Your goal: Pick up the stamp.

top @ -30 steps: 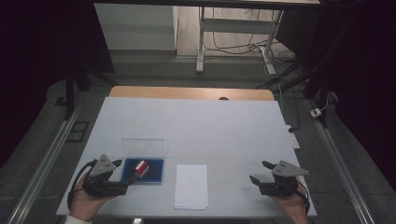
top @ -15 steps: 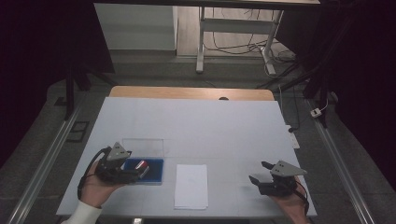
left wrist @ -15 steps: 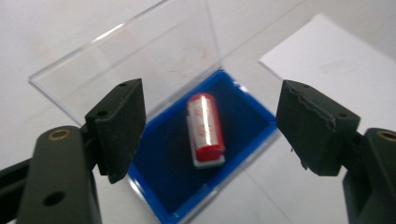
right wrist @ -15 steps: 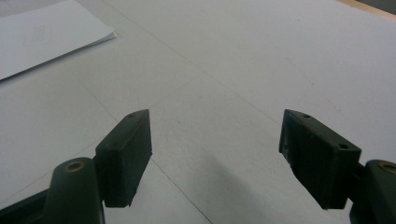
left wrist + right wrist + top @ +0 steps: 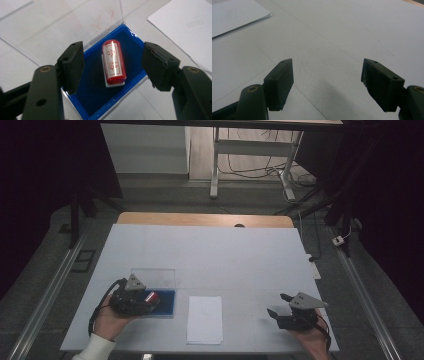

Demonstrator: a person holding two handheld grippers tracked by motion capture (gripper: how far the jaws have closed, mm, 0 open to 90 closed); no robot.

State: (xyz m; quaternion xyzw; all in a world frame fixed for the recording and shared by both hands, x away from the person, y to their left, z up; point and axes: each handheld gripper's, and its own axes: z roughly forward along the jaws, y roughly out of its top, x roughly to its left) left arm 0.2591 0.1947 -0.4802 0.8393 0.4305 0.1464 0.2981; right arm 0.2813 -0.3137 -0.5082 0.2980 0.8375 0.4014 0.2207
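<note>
The left hand-held gripper (image 5: 150, 301) moves in from the desk's near left edge to hang over the blue tray (image 5: 93, 98); its jaws have just been closing either side of the red stamp (image 5: 113, 62), not yet touching it.

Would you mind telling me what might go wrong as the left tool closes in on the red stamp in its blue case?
1. The left tool has just been closing, its jaws straddling but not yet touching the red cylindrical stamp; the glossy round barrel may roll or slip.
2. The jaws sit near the rim of the blue-lined case, so they might catch it or lift it.
3. The upright clear plastic lid could be knocked.
</note>
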